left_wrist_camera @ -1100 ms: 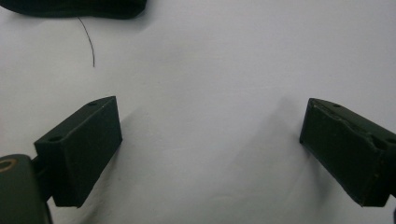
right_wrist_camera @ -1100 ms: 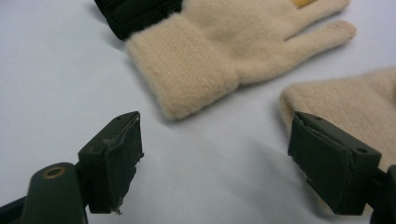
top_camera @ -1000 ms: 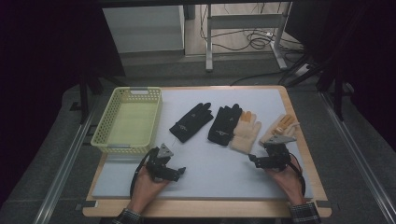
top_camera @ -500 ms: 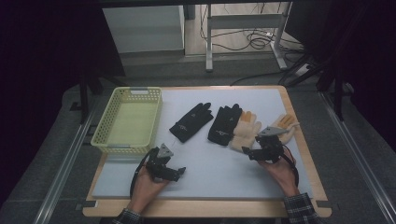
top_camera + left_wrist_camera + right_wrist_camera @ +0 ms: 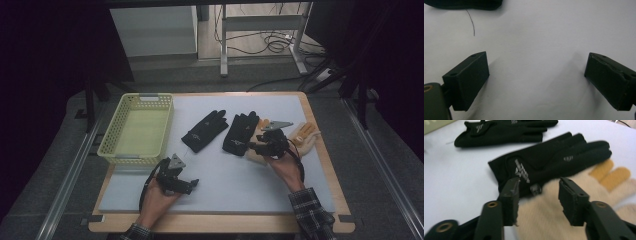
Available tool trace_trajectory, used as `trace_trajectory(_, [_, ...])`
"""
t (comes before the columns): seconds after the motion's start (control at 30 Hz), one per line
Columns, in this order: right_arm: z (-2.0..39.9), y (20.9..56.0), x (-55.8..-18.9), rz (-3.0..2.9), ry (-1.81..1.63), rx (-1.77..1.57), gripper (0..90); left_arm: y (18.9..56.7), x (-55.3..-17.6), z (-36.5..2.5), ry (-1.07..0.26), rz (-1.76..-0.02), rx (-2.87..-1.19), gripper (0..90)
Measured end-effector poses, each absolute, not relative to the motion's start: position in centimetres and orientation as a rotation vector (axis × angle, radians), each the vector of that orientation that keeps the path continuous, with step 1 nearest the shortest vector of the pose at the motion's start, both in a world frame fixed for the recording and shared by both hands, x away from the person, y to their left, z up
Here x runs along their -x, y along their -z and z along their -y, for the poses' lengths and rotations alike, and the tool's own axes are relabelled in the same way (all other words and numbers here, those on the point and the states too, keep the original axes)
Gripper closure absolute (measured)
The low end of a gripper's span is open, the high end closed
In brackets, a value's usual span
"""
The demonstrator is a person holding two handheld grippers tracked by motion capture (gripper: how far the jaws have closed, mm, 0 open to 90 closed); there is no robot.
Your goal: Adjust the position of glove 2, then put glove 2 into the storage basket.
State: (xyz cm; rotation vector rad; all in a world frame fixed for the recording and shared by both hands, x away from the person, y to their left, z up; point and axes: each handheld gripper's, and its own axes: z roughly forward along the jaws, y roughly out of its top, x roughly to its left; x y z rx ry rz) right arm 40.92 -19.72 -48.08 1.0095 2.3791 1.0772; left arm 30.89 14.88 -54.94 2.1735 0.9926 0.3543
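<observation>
Jaws of the right gripper [image 5: 539, 197] have just been closing and stand half apart over the cuff of the cream glove [image 5: 549, 225], apparently not yet pressing it. Just beyond lies a black glove [image 5: 549, 161] with a small silver logo, unreadable. Left gripper [image 5: 536, 82] rests with jaws wide over bare worktop [image 5: 536, 37]. From above, a second black glove [image 5: 205, 130] and yellow basket [image 5: 137, 130] appear.

Cream glove [image 5: 544, 220]: cuff cut off by bottom edge, part under black glove [image 5: 549, 162]. Second cream glove [image 5: 304, 136]: part hidden behind right gripper [image 5: 255, 147]. Far black glove [image 5: 464, 3]: cut off by top edge.
</observation>
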Motion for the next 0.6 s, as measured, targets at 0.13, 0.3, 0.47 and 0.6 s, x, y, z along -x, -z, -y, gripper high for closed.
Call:
trace_trajectory(0.13, [18.4,48.2,-42.7,-2.395,-1.058,-1.012,57.9,54.9,-30.9,-14.9,-0.354,-0.992,-2.174,5.6])
trace_trajectory(0.3, [17.2,49.1,-44.3,-2.391,-0.997,-1.019,51.5,54.9,-30.9,-14.9,-0.354,-0.992,-2.174,5.6])
trace_trajectory(0.47, [16.8,50.3,-45.7,-2.372,-0.939,-1.048,41.7,54.9,-30.9,-14.9,-0.354,-0.993,-2.173,5.6])
trace_trajectory(0.6, [16.7,51.0,-46.4,-2.380,-0.917,-1.061,41.2,54.9,-30.9,-14.9,-0.354,-0.992,-2.173,5.6])
